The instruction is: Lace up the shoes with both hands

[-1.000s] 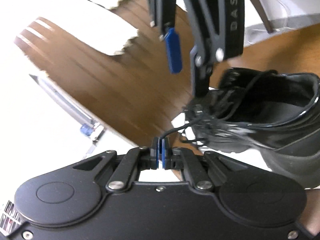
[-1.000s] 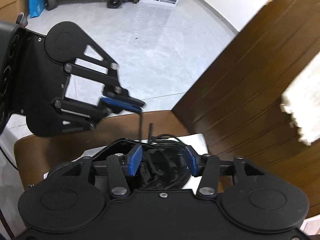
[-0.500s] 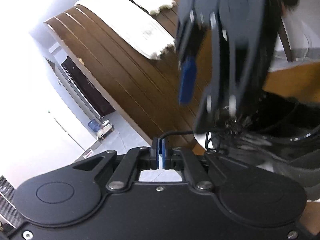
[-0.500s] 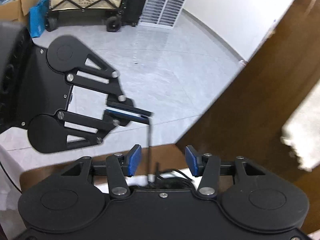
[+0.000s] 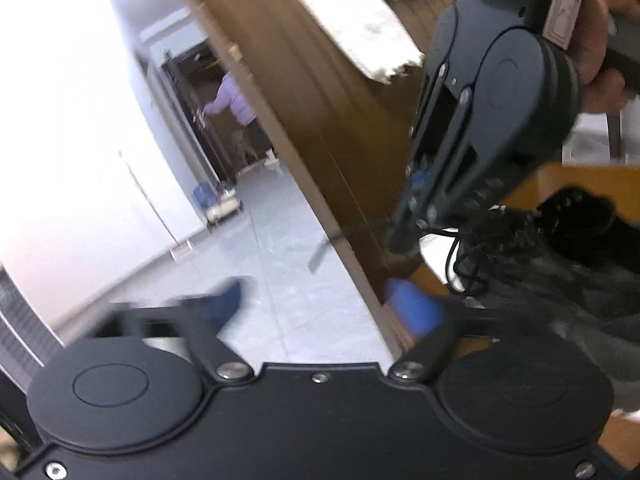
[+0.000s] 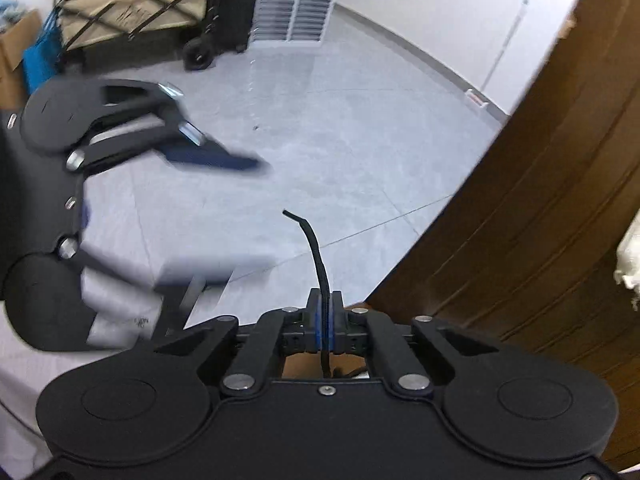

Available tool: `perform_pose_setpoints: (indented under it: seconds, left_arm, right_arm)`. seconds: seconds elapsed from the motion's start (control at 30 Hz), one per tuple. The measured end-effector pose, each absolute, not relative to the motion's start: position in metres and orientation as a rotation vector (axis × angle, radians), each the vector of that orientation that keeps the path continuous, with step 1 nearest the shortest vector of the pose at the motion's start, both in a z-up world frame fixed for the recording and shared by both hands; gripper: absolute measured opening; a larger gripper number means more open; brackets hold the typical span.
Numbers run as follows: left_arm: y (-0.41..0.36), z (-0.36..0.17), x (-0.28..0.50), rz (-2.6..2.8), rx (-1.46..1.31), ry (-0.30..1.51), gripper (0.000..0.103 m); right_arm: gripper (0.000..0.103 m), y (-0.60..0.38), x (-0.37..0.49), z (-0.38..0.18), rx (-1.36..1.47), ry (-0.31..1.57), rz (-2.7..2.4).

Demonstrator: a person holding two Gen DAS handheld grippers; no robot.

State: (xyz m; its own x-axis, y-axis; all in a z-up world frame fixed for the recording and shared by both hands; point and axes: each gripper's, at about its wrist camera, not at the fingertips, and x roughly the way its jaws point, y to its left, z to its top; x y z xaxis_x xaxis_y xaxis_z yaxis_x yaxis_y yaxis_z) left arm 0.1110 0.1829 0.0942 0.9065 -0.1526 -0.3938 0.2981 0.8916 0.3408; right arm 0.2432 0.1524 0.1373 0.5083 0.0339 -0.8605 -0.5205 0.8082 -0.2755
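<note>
Left gripper [image 5: 320, 312] jaws just opened wide — nothing between them. Right gripper [image 5: 404, 236] points down beside the black shoe [image 5: 560, 256] — lace [image 5: 454, 258] looped there.

From my left camera, a dark brown wooden table [image 5: 320, 92] with lengthwise grooves fills the centre. A pale cloth with a frayed edge [image 5: 384, 24] lies on its far part. A black shoe [image 5: 568, 248] rests on white paper [image 5: 438, 248] at the near right. From my right camera, the same table [image 6: 560, 200] borders grey floor [image 6: 360, 140].
</note>
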Motion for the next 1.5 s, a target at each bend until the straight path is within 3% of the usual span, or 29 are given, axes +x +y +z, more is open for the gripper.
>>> perform_pose_setpoints:
  seconds: [0.53,0.67,0.7,0.8,1.37,1.4,1.5]
  left_arm:
    - [0.176,0.101,0.143,-0.489,-0.252,0.413,0.093]
    - [0.189,0.094,0.142,-0.449,-0.371,0.449,0.069]
    - [0.194,0.09,0.145,-0.439,-0.425,0.467,0.058]
    - [0.202,0.085,0.148,-0.44,-0.52,0.481,0.052]
    - [0.238,0.105,0.126,-0.399,-0.602,0.352,0.052]
    - [0.238,0.104,0.127,-0.383,-0.591,0.371,0.044]
    - [0.239,0.102,0.13,-0.341,-0.603,0.441,0.003]
  right_arm:
    - [0.003,0.134,0.268,0.168,-0.413,0.913,0.331]
    - [0.003,0.132,0.268,0.172,-0.402,0.913,0.34]
    - [0.003,0.132,0.269,0.172,-0.394,0.915,0.341]
    - [0.003,0.13,0.272,0.174,-0.369,0.917,0.347]
    - [0.003,0.165,0.292,0.201,-0.273,0.853,0.466]
    - [0.003,0.166,0.292,0.199,-0.272,0.859,0.472]
    - [0.003,0.168,0.293,0.196,-0.276,0.876,0.494]
